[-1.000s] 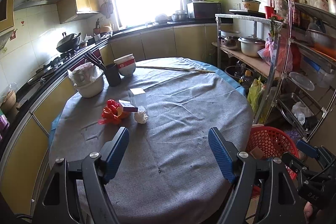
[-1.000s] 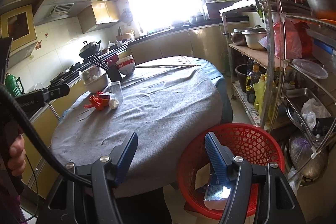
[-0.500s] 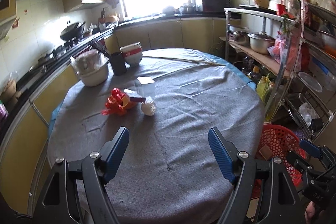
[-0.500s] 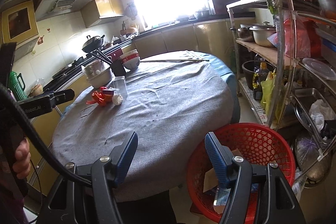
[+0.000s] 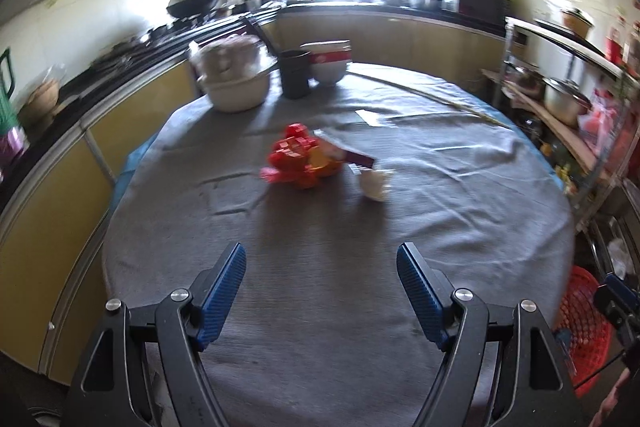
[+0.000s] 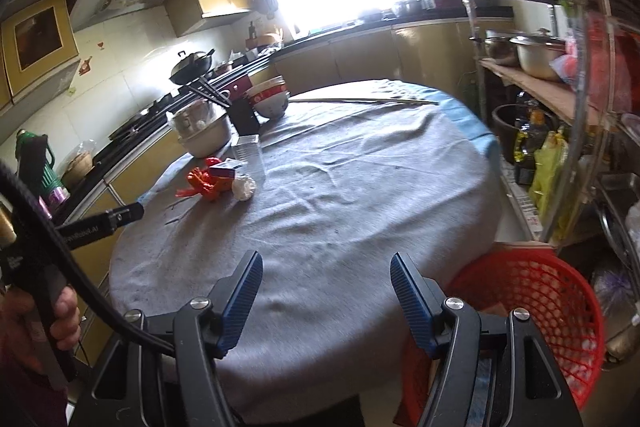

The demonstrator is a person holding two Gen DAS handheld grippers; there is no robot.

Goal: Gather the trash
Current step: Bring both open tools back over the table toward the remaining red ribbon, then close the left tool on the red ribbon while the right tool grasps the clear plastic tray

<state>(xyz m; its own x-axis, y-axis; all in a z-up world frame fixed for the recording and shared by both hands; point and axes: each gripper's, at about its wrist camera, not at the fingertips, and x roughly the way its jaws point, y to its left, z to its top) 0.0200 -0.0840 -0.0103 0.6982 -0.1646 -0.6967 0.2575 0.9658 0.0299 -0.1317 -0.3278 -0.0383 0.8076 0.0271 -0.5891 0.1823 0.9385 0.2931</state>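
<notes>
Both wrist views face down-forward over shared table [image 5: 320, 227], window behind.

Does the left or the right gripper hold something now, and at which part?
Nothing is held. The left gripper and right gripper are open, above the table.

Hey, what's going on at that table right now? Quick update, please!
Left gripper and right gripper open, empty. Red wrapper and white wad lie on the table. Path clear.
</notes>
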